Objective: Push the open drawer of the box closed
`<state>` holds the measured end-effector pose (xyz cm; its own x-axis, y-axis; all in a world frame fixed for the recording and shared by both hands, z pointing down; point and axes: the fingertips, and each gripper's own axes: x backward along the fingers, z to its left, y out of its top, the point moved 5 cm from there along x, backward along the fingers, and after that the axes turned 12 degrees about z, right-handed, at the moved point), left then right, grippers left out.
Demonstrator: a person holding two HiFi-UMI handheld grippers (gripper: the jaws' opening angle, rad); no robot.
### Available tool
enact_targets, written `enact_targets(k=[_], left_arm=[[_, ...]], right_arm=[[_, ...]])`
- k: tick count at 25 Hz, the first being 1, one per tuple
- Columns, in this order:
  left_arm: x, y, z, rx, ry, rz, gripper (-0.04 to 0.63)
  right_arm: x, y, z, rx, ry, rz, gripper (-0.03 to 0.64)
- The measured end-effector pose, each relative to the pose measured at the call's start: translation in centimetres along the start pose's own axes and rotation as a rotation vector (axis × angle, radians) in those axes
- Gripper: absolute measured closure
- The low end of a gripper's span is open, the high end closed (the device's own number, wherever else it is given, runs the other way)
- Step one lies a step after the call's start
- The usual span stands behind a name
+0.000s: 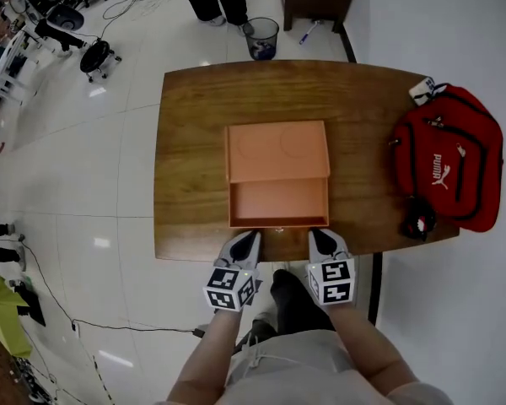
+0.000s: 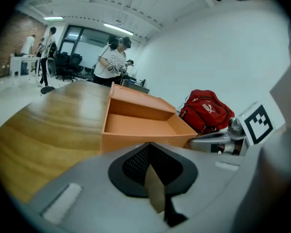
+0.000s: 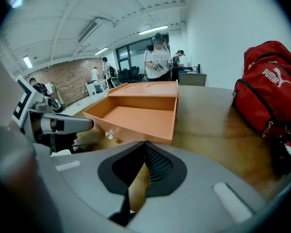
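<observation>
From above, the orange box (image 1: 278,148) sits in the middle of the wooden table (image 1: 190,133), its drawer (image 1: 278,201) pulled fully out toward the person and showing nothing inside. The left gripper (image 1: 252,234) and right gripper (image 1: 314,233) point at the drawer's front panel, one near each corner, the tips right up against it. Whether they touch it I cannot tell from any view. Both pairs of tongs are pressed together with nothing pinched between them: each gripper's own view shows the dark pads meeting at the tip, with only a sliver of table visible behind. The right gripper view picks out what the head view barely shows — a small clear knob (image 3: 108,135) on the drawer front, with the left gripper reaching in beside it from the left. The left gripper view shows the drawer's front and side wall instead, but not the knob, and the right gripper's marker cube (image 2: 257,123) off to its right. A red backpack (image 1: 451,163) lies at the table's right end, well apart from the box. Only the head view shows the bin (image 1: 261,38) on the floor beyond the table, and only the gripper views show a person (image 3: 157,57) standing there in a headset.
</observation>
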<state>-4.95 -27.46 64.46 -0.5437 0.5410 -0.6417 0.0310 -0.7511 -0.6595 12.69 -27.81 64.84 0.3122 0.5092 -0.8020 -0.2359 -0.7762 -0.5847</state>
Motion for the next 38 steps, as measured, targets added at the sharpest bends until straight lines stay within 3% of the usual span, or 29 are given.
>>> enact_targets(k=[2,16,26,32,38], left_arm=[[-0.3,0.5,0.1,0.031,-0.013,-0.003,0.589],[-2.2,5.0,1.9,0.048,-0.01,-0.005,0.589],[-4.7,8.5,4.2,0.108,-0.027,-0.08,0.589],[-4.6,8.8,3.2,0.064,-0.057,-0.068,0.589],[-1.5,9.0,0.8,-0.002,-0.114,-0.112,0.589]], right_arm=[[-0.2,0.4,-0.3,-0.011,0.0,0.002,0.611],[-2.6,5.2,-1.6,0.02,0.028,0.002,0.611],[-5.6,9.2,-2.5,0.053,0.068,-0.011,0.611],[-5.6,9.1,-2.3,0.047,0.106,-0.006,0.611],[-2.4,8.7,-1.4,0.056,0.112,-0.051,0.611]])
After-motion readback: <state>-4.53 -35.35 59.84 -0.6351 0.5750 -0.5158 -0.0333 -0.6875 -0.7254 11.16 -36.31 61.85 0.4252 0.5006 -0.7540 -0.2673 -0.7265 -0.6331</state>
